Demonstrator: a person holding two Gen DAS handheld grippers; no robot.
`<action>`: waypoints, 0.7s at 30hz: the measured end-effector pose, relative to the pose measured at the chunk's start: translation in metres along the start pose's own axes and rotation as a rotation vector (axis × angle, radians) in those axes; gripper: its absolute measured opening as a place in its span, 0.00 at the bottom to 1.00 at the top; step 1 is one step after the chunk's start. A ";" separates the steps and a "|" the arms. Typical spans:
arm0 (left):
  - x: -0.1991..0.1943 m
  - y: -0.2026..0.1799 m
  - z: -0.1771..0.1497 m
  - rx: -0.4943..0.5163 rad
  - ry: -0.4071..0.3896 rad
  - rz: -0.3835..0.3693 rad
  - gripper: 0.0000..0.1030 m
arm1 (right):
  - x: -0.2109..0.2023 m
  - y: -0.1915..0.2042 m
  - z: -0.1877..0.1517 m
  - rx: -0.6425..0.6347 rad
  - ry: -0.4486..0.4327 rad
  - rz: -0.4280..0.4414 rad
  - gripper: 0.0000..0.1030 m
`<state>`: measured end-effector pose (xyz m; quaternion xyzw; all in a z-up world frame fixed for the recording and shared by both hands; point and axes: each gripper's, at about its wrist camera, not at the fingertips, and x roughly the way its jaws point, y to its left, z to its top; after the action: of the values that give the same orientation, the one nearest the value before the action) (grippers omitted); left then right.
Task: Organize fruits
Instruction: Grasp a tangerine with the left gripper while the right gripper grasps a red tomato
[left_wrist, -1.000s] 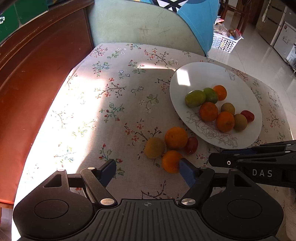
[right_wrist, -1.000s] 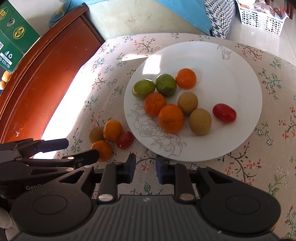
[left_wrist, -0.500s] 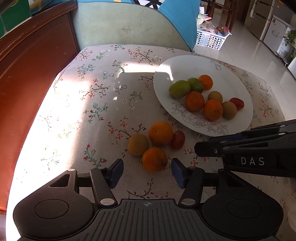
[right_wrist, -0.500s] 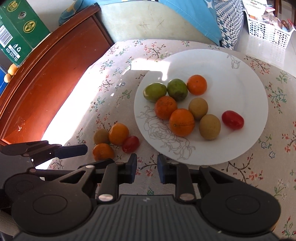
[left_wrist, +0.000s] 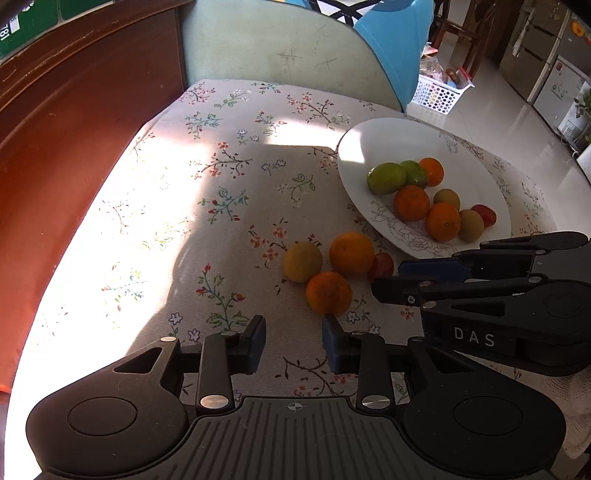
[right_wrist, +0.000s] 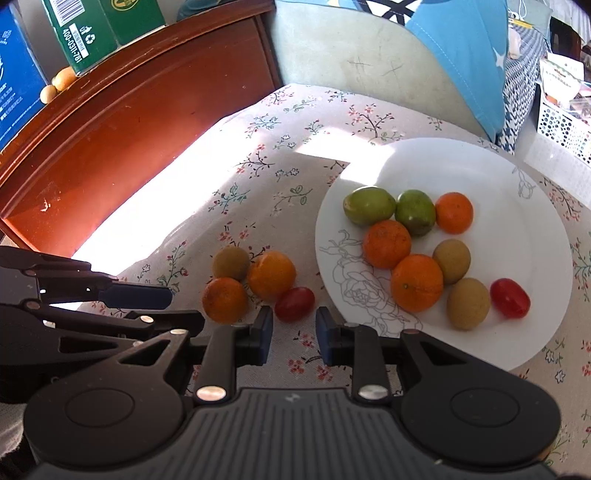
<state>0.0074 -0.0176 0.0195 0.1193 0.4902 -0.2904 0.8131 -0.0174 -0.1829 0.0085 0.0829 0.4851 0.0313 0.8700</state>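
Note:
A white plate (left_wrist: 461, 147) (right_wrist: 517, 229) holds several fruits: oranges, green and brown fruits and a red tomato (right_wrist: 510, 297). On the floral cloth beside it lie two oranges (left_wrist: 328, 292) (left_wrist: 351, 253), a brown-yellow fruit (left_wrist: 302, 261) and a red tomato (left_wrist: 381, 265) (right_wrist: 294, 303). My left gripper (left_wrist: 294, 339) is open and empty, just short of the near orange. My right gripper (right_wrist: 294, 332) is open and empty, its fingers either side of the loose tomato, just short of it. In the left wrist view it (left_wrist: 399, 277) reaches in from the right.
A red-brown wooden cabinet (right_wrist: 129, 129) runs along the left. A pale green chair back (left_wrist: 277, 48) with a blue cloth (left_wrist: 399, 44) stands behind the table. Green boxes (right_wrist: 92, 29) sit on the cabinet. A white basket (left_wrist: 439, 92) is on the floor.
The left gripper's jaws have narrowed and it has drifted left of the near orange. The right gripper has opened wider and moved in on the loose tomato.

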 end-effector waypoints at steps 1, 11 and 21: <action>0.000 0.002 0.000 -0.003 0.002 -0.002 0.30 | 0.002 0.001 0.000 -0.019 -0.007 -0.005 0.26; -0.005 0.000 0.002 -0.013 -0.012 -0.034 0.31 | 0.004 0.010 0.000 -0.134 -0.025 -0.044 0.28; 0.000 -0.009 0.005 0.001 -0.011 -0.046 0.32 | -0.007 -0.003 -0.003 -0.079 0.016 -0.018 0.24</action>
<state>0.0056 -0.0273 0.0227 0.1068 0.4881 -0.3102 0.8088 -0.0233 -0.1860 0.0121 0.0437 0.4911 0.0434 0.8689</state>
